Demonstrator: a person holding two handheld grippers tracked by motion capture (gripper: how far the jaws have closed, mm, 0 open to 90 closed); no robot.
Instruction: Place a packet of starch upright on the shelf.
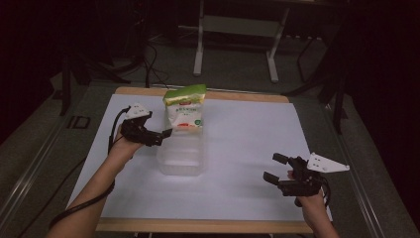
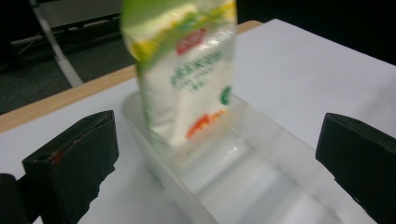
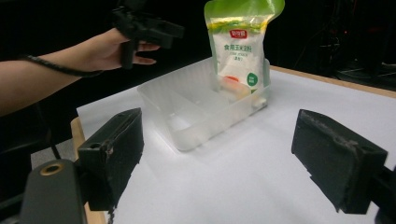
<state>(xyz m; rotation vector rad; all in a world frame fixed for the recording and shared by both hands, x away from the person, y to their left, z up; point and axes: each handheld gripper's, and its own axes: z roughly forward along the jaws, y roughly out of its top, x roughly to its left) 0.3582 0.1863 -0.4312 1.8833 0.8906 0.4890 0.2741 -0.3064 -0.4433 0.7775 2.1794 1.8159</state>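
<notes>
Pouch (image 2: 184, 79) (glossy, green-topped, white powder) stands upright in the far end of a frosted plastic tub (image 2: 261, 177), ahead of the left gripper (image 1: 166, 133), jaws wide, empty. Right gripper (image 1: 275, 167) likewise wide.

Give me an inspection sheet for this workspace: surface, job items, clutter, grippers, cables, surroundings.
Surface: white sheet over a wood-edged table.
Job's things: green and white pouch standing upright at the far end of the clear plastic bin.
Clutter: nothing seen.
Grippers: left gripper open, beside the bin near the pouch, holding nothing; right gripper open, apart from the bin at the near right.
Cables: black cable trailing from the left gripper along the forearm.
Surroundings: dark room, grey floor, white frame legs behind the table.
</notes>
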